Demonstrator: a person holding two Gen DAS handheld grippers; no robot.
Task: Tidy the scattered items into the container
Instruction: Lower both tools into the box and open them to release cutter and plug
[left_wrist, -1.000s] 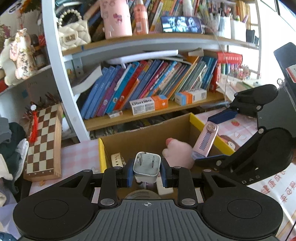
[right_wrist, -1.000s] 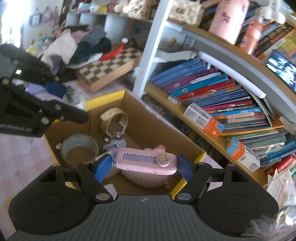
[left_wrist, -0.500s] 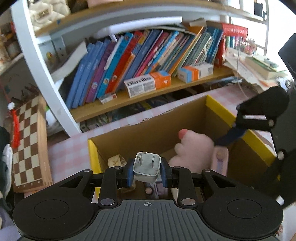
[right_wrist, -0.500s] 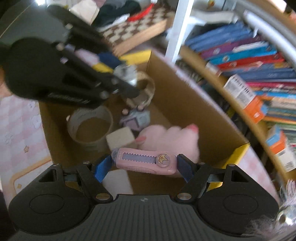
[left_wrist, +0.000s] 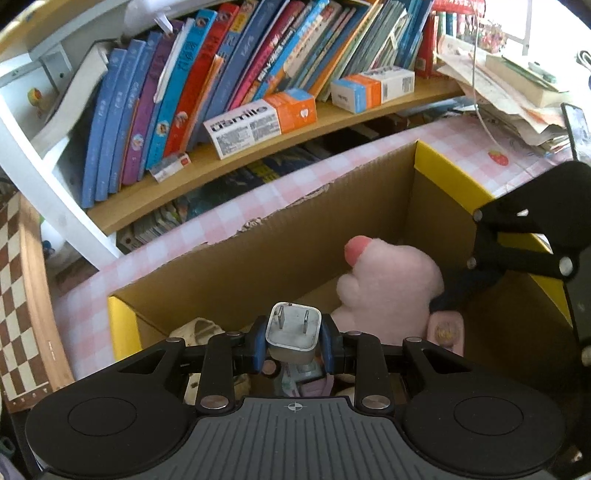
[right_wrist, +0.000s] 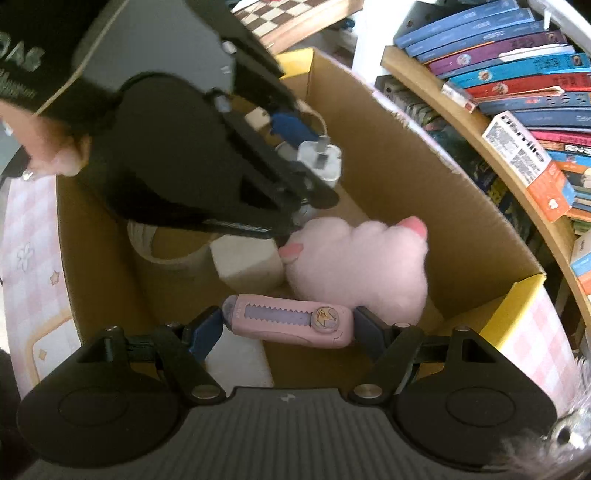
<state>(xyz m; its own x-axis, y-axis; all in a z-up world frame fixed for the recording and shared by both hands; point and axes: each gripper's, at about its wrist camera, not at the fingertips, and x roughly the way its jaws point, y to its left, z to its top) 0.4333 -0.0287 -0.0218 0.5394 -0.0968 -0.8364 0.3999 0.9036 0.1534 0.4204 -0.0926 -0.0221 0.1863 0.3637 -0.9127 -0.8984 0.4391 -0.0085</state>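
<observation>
Tongs both loaded over the cardboard box (left_wrist: 369, 206): left tongs (left_wrist: 293, 341) clamp a white plug adapter (left_wrist: 293, 332) at lower centre, right tongs (right_wrist: 288, 326) grip a pink utility knife (right_wrist: 288, 321) endwise, spread wide. Lower each into bare floor beside the pink plush (right_wrist: 354, 262), release low, one then the other, avoid collision.

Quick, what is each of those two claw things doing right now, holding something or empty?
Left gripper: closed on a white plug adapter.
Right gripper: closed on a pink utility knife, over the cardboard box.
</observation>
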